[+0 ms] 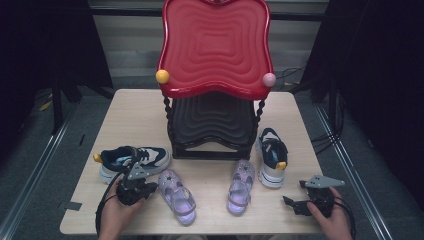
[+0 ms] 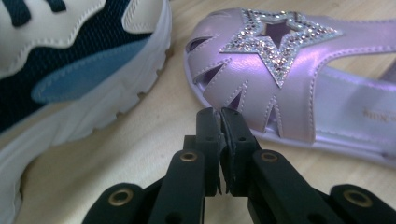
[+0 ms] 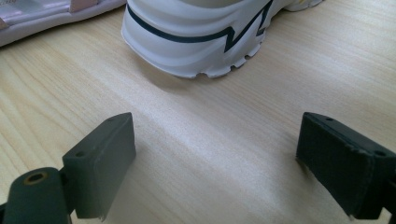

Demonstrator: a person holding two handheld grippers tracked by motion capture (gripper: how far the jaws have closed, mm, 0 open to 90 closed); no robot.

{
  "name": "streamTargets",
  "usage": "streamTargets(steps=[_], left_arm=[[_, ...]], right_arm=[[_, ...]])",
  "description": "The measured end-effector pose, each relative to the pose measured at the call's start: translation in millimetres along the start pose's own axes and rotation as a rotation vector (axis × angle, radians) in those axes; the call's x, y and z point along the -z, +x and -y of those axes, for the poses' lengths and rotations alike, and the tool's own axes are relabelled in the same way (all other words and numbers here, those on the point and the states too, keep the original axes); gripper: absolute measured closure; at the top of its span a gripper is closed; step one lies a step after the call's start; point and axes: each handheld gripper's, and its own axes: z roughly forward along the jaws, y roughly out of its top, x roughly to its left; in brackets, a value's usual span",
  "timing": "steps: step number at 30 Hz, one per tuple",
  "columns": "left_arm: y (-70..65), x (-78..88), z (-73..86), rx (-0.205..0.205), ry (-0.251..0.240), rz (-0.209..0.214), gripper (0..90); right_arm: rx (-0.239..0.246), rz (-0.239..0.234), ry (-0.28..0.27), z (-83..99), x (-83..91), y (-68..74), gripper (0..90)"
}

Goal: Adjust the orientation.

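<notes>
High view shows all four shoes on the worktop (image 1: 140,120) before the red rack (image 1: 215,50), none shelved. My left gripper (image 2: 220,112), jaws clenched empty, noses the purple sandal (image 2: 289,79) by the rack's left foot; my right gripper (image 3: 215,163) waits released.

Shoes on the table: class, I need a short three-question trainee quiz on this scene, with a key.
1. True or false: the left tool has its jaws shut, with nothing between them.
2. How many shoes lie on the table?
3. Which shoe is nearest the left tool's tips: A the left sandal, B the right sandal, C the right sneaker?

Key:
1. True.
2. Four: two sandals, plus the left sneaker and the right one.
3. A.
</notes>
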Motion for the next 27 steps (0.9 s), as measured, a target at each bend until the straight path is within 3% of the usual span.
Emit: streamTargets(steps=[12,15,22,24,27], left_arm=[[5.9,-7.7,-10.3,0.009,-0.04,0.005,84.4],[7.0,-7.0,-9.4,0.016,-0.055,-0.012,77.7],[5.6,15.6,-5.8,0.072,-0.115,-0.028,70.7],[0.1,27.7,-1.1,0.107,-0.137,-0.013,66.2],[-5.9,32.6,-0.1,0.111,-0.142,0.017,60.5]], right_arm=[[0.001,0.0,0.0,0.0,0.0,-0.1,11.1],[-0.002,0.0,0.001,0.0,0.0,0.1,11.1],[0.001,0.0,0.0,0.0,0.0,0.0,11.1],[-0.003,0.005,0.001,0.2,0.3,0.6,11.2],[-0.006,0.006,0.001,0.4,0.6,1.2,11.2]])
